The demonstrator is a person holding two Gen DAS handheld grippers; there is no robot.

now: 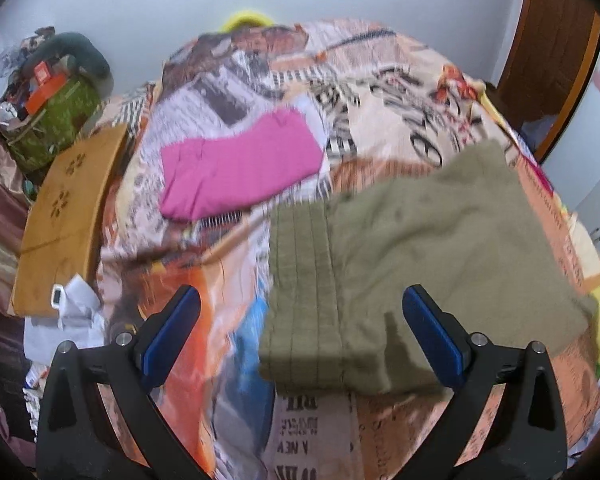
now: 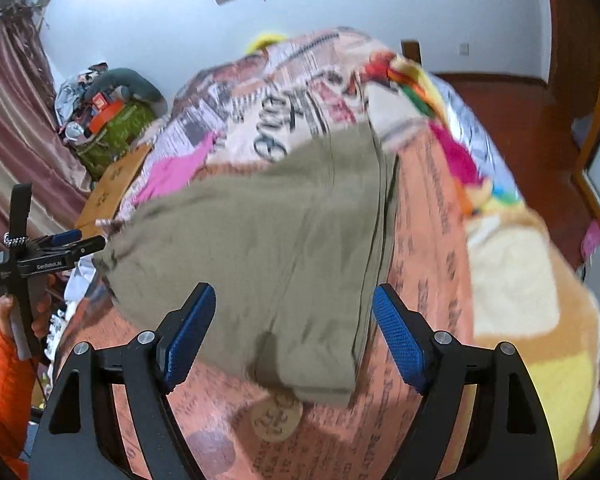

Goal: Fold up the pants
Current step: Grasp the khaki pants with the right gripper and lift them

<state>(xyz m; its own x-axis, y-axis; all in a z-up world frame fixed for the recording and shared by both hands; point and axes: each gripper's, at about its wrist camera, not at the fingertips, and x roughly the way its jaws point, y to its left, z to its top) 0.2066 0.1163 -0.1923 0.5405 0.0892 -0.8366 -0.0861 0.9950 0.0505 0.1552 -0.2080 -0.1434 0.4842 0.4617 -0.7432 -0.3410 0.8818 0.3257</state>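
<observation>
Hovering over bed: left gripper (image 1: 300, 330) and right gripper (image 2: 294, 334) both spread wide, nothing grasped. Olive pants (image 1: 412, 248) folded on bedspread (image 1: 380, 100), below and ahead of fingertips, untouched. Judgement: check edges aligned; smooth top layer before finishing; avoid snagging.

pants (image 1: 420, 248): olive green
bedspread (image 1: 400, 92): orange and cream newsprint pattern, blurred
folded cloth (image 1: 236, 168): pink
gripper pads (image 2: 188, 340): blue
sleeve (image 2: 4, 380): orange

Folded olive pants (image 1: 400, 264) lie on the bedspread (image 1: 380, 92) beside a pink garment (image 1: 236, 168).
</observation>
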